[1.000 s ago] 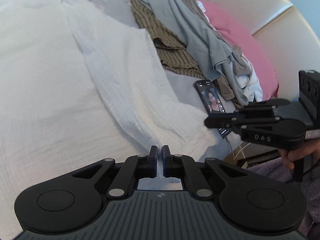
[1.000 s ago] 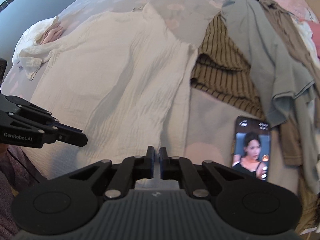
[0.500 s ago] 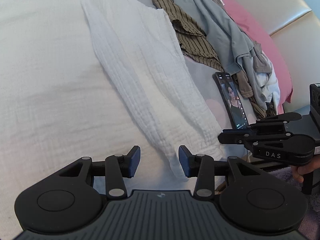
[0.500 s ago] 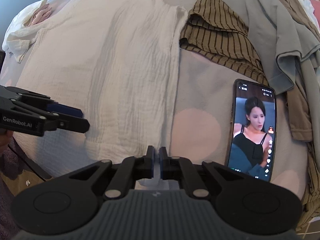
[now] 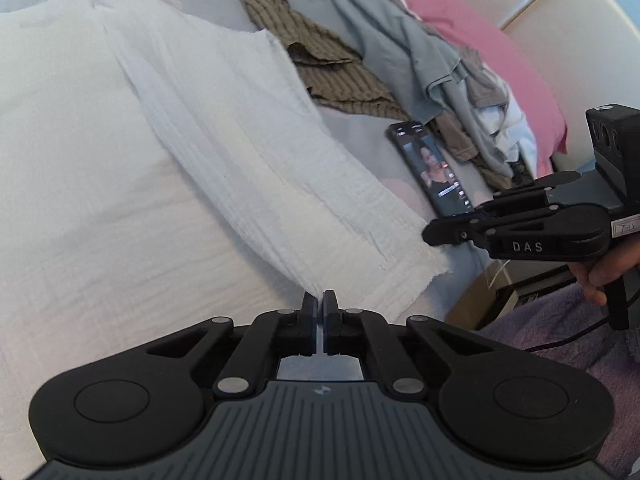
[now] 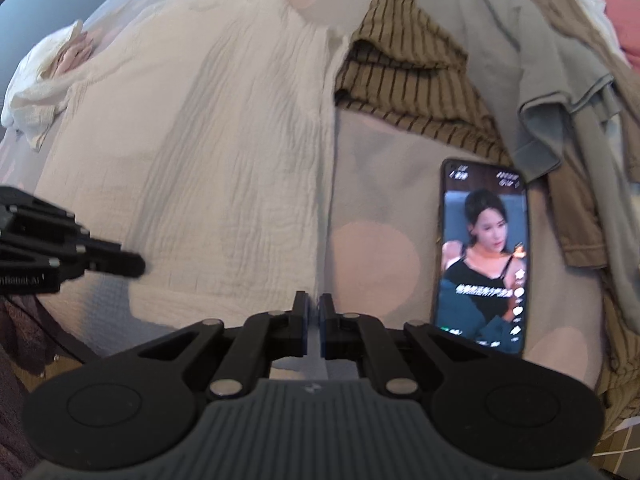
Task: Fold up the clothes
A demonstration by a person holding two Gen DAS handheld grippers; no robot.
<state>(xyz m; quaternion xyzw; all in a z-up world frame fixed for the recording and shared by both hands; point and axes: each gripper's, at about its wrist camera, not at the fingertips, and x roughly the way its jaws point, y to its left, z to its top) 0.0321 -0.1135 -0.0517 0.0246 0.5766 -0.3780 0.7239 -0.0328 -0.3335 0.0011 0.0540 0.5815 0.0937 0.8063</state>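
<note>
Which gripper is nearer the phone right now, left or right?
Right. The right gripper sits just beside the phone on the bedsheet; the left gripper is further off, at the white garment's hem.

white garments: 2, spread one (image 6: 208, 152), bunched one (image 6: 44, 76) at 10 o'clock | striped tops: 1 (image 6: 404, 80) | grey garments: 1 (image 6: 532, 52) | phones: 1 (image 6: 482, 256) | pink pillows: 1 (image 5: 488, 44) | grippers: 2, left gripper (image 5: 319, 312), right gripper (image 6: 314, 312)
</note>
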